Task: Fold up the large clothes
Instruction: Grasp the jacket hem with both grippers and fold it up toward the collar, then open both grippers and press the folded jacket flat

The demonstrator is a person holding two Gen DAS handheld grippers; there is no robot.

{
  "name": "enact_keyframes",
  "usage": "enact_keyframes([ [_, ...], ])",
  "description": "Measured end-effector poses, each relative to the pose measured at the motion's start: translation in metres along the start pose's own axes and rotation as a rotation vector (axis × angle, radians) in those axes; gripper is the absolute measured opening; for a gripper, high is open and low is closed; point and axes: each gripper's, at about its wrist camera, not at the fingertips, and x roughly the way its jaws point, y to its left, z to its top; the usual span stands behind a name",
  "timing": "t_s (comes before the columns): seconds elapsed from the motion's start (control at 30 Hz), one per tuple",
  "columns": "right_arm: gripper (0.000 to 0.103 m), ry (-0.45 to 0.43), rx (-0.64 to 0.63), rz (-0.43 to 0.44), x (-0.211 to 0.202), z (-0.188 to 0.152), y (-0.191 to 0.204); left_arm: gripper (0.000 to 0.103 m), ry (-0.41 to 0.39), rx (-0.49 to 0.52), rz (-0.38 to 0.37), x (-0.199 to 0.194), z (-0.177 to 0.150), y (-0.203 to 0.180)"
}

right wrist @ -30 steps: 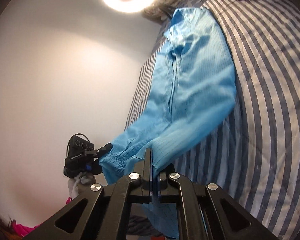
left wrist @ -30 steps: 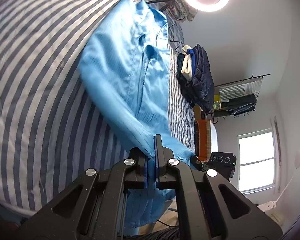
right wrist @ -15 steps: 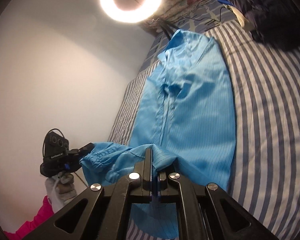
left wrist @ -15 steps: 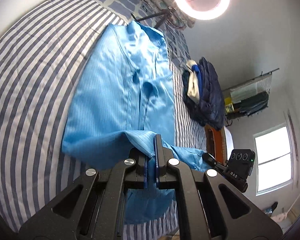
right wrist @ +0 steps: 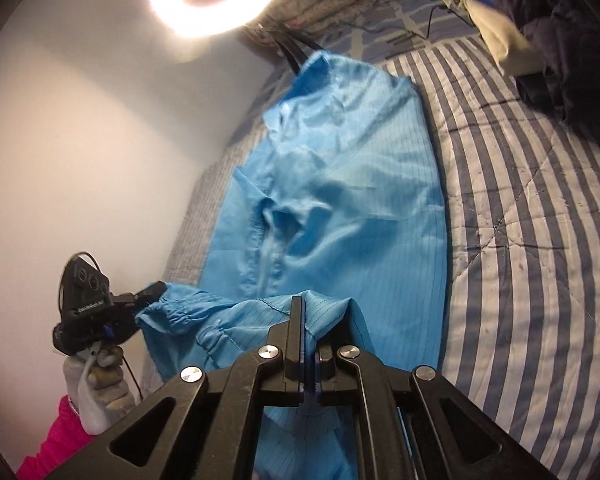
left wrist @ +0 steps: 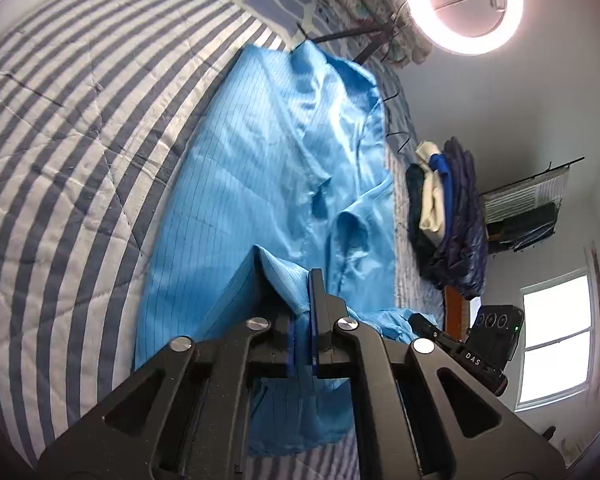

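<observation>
Blue-and-white striped quilted bedspread [left wrist: 68, 168], broad and bare to one side of the left gripper [left wrist: 305, 304]. Both it and the right gripper [right wrist: 305, 332] clamp the near edge of the shiny light-blue pinstriped coat [left wrist: 260, 184], which lies flat ahead; the lifted part is probably a sleeve.

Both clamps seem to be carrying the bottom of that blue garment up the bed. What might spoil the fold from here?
Three risks, as judgements:
1. Each gripper, left and right, pinches only a thin edge of the blue garment; the slick cloth could slip out.
2. An elastic cuff dangles between them and may get trapped crooked inside the fold.
3. The chest is already rumpled, so creases could get folded in.
</observation>
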Motion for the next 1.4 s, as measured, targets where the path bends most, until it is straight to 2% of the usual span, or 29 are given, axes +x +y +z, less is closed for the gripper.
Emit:
enact_keyframes([
  [0.1,0.008,0.016,0.026,0.005,0.008,0.001,-0.012,0.003,0.012,-0.026,0.004,0.007,0.002,0.010],
  [0.13,0.021,0.023,0.039,0.006,0.008,0.001,-0.015,0.016,0.022,-0.032,0.011,0.008,0.003,0.013],
  [0.17,0.030,0.027,0.047,0.013,0.007,0.000,-0.017,0.040,0.035,-0.040,0.011,0.008,0.004,0.015],
  [0.2,0.039,0.030,0.056,0.013,0.004,0.000,-0.019,0.049,0.031,-0.051,0.003,0.006,0.005,0.017],
  [0.23,0.039,0.032,0.056,0.015,0.001,-0.001,-0.020,0.056,0.015,-0.057,0.000,0.001,0.005,0.018],
  [0.4,0.041,0.013,0.016,0.044,-0.033,-0.013,-0.014,0.057,0.002,-0.008,-0.013,-0.031,0.002,0.012],
  [0.5,0.041,-0.004,-0.061,0.079,-0.060,-0.034,-0.003,0.057,-0.004,0.119,-0.013,-0.055,-0.017,-0.001],
  [0.6,0.041,0.045,-0.174,0.086,-0.073,-0.062,0.013,0.057,0.043,0.220,-0.027,-0.067,-0.048,-0.007],
  [0.67,0.037,0.091,-0.231,0.082,-0.069,-0.078,0.020,0.057,0.097,0.263,-0.024,-0.066,-0.068,-0.008],
  [0.77,0.036,0.166,-0.323,0.024,-0.050,-0.096,0.031,0.057,0.180,0.310,-0.004,-0.055,-0.090,-0.009],
  [0.93,0.036,0.191,-0.335,-0.014,-0.028,-0.094,0.030,0.057,0.233,0.372,0.084,-0.031,-0.094,-0.012],
  [1.07,0.036,0.181,-0.340,-0.044,-0.022,-0.081,0.027,0.057,0.204,0.407,0.178,-0.019,-0.082,-0.015],
  [1.23,0.036,0.151,-0.365,-0.078,-0.014,-0.058,0.030,0.057,0.122,0.468,0.209,-0.013,-0.056,-0.034],
  [1.4,0.036,0.099,-0.369,-0.104,0.009,-0.026,0.044,0.057,0.010,0.439,0.197,-0.007,-0.017,-0.051],
])
